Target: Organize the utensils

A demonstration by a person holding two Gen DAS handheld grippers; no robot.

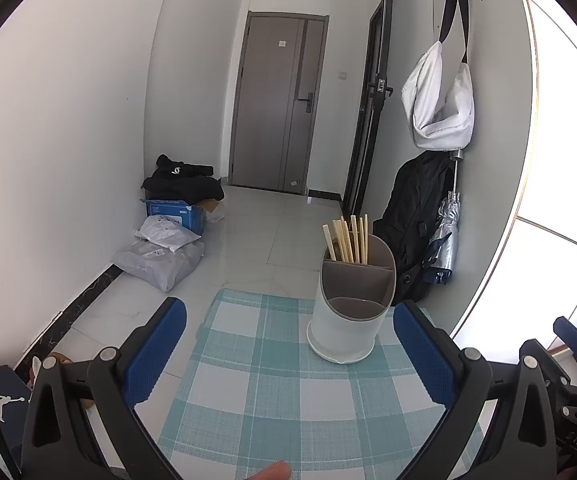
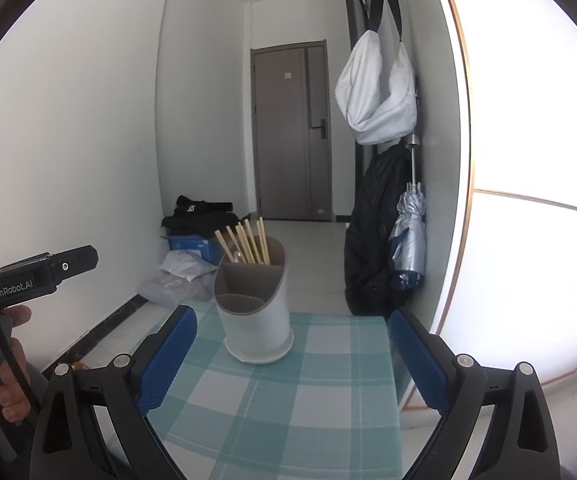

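Hovering level over the checked tablecloth (image 1: 272,392), both grippers' jaws spread wide and empty, utensil holder (image 2: 254,312) ahead.

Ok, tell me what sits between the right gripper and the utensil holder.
Nothing: in the right wrist view only bare checked tablecloth lies between the open right gripper and the utensil holder with its chopsticks.

You have a white utensil holder (image 1: 344,320) with a grey-brown lining, holding pale wooden chopsticks (image 1: 348,240). Your tablecloth (image 1: 272,392) is checked teal and white. Both grippers carry blue pads (image 1: 156,356) on black frames.
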